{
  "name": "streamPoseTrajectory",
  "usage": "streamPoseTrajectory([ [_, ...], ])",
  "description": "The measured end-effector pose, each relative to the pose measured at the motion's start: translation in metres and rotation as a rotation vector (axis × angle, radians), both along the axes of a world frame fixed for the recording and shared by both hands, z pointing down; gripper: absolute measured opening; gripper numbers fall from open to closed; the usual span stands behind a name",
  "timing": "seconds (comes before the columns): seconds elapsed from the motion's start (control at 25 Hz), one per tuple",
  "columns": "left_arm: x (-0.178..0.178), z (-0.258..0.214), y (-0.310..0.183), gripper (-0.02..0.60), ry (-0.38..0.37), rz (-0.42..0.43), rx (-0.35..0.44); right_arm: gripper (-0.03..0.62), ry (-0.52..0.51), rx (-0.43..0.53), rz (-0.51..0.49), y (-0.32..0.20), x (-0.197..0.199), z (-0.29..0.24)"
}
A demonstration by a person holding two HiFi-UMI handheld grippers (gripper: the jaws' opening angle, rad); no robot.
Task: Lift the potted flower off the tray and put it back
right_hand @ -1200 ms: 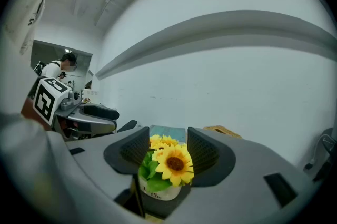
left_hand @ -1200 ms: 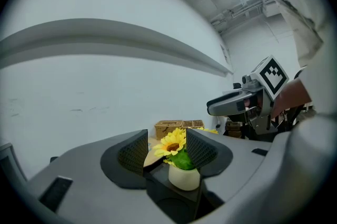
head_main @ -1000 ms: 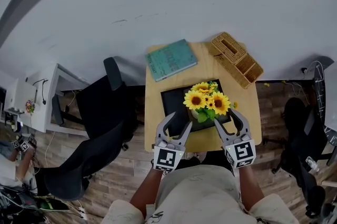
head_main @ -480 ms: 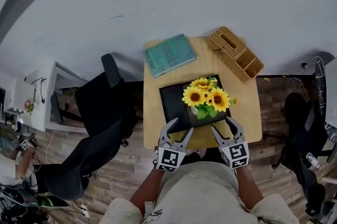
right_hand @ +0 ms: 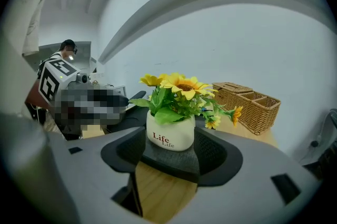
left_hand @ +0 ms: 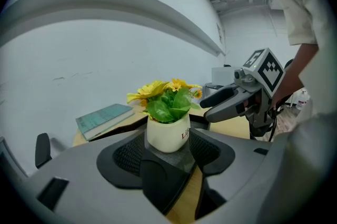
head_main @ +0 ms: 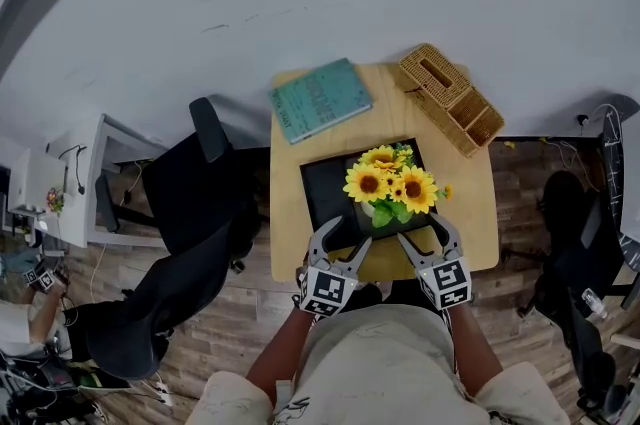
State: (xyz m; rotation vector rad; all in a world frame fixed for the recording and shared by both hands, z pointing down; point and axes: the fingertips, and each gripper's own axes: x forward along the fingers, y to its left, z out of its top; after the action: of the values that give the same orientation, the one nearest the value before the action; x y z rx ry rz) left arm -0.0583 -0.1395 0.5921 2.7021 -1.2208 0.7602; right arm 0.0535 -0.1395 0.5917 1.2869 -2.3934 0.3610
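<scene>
A white pot (left_hand: 168, 136) of yellow sunflowers (head_main: 390, 185) stands upright on the black tray (head_main: 325, 193) in the middle of the small wooden table (head_main: 288, 213). My left gripper (head_main: 342, 238) sits at the tray's near left edge and my right gripper (head_main: 428, 235) at its near right edge. Both sets of jaws are opening and stand wide. In each gripper view the pot (right_hand: 169, 136) shows beyond the jaws with the tray's edge lying low between them. No pad presses on the pot. The right gripper (left_hand: 231, 101) also shows in the left gripper view.
A teal book (head_main: 320, 101) lies at the table's far left corner, a wicker organiser (head_main: 450, 98) at the far right. Black office chairs stand to the left (head_main: 190, 213) and right (head_main: 570, 243). A white desk (head_main: 80, 178) is further left.
Both grippers have come down to the tray's near edge and their jaws have widened. The pot stays on the tray.
</scene>
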Motion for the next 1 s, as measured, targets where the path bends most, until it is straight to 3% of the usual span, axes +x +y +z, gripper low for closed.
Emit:
streamPoseTrajectory([
  [0.6, 0.028, 0.029, -0.038, 0.275, -0.022, 0.038, -0.105, 0.347, 0.03, -0.092, -0.135, -0.045, -0.005, 0.034],
  [1.0, 0.041, 0.033, -0.045, 0.273, -0.008, 0.044, -0.095, 0.35, 0.045, -0.137, -0.274, -0.05, -0.011, 0.039],
])
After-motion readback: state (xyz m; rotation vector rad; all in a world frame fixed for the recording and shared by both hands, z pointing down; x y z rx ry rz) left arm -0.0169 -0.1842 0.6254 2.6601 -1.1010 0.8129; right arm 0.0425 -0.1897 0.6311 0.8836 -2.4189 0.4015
